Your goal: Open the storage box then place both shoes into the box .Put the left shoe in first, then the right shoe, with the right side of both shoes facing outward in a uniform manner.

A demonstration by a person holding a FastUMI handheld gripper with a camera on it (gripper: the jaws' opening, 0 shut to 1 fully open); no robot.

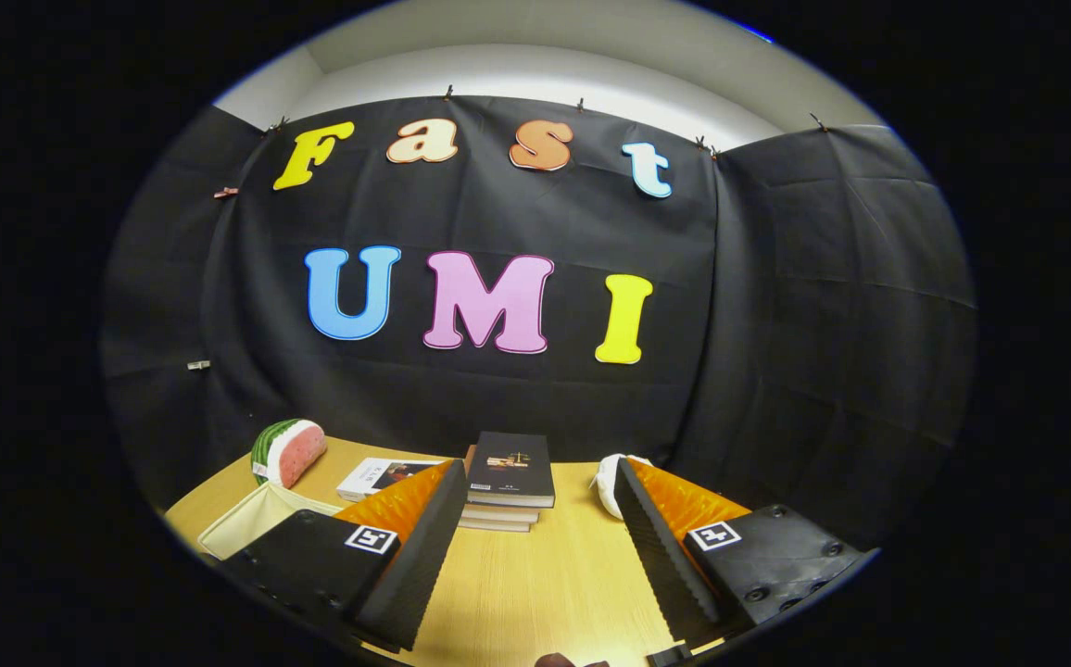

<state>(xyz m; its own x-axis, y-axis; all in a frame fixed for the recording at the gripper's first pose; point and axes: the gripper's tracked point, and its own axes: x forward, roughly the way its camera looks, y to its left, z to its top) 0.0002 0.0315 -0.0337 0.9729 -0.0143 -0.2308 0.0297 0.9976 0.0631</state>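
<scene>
My gripper (535, 542) is held above a light wooden table (545, 593), its two fingers spread wide apart with only bare tabletop between them. A cream storage box (253, 522) lies just left of the left finger (420, 547), which partly hides it. A white shoe (609, 484) peeks out behind the tip of the right finger (656, 547); most of it is hidden.
A stack of books with a dark cover on top (510, 477) sits on the table just beyond the fingers. Another book (378, 477) lies flat to its left. A watermelon-slice toy (289, 451) stands at the far left. The black cloth wall rises behind the table.
</scene>
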